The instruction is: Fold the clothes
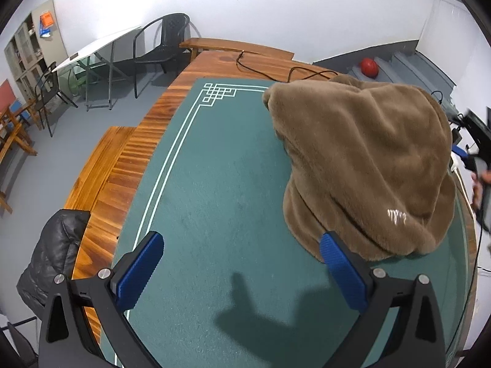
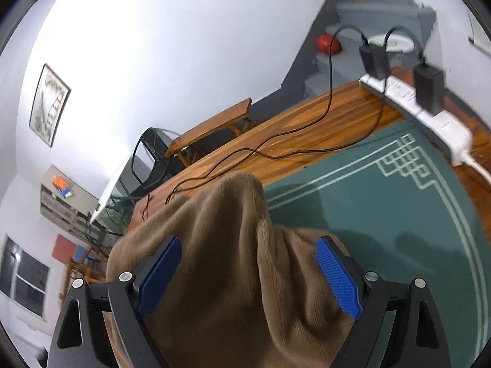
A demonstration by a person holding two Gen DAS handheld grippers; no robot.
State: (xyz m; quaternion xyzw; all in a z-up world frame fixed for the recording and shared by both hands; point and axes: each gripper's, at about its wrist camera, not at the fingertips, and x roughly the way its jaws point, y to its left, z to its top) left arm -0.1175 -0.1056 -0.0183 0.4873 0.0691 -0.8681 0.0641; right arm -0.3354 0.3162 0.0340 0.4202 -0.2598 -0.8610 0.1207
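Observation:
A brown fleece garment (image 1: 362,165) lies heaped on the right side of the green mat (image 1: 214,184), with small white lettering near its front edge. My left gripper (image 1: 242,263) is open and empty above the mat, its right finger (image 1: 340,273) close to the garment's front left edge. In the right wrist view, my right gripper (image 2: 248,270) is open over the same garment (image 2: 233,260), and the cloth bulges up between the fingers. Neither gripper is closed on the cloth.
The mat covers a wooden table (image 1: 135,159). Black cables (image 2: 276,150) and a white power strip (image 2: 429,116) with adapters lie at the table's far end. A black jacket (image 1: 52,260) hangs at the left edge. Benches, chairs and a red ball (image 1: 369,67) stand beyond.

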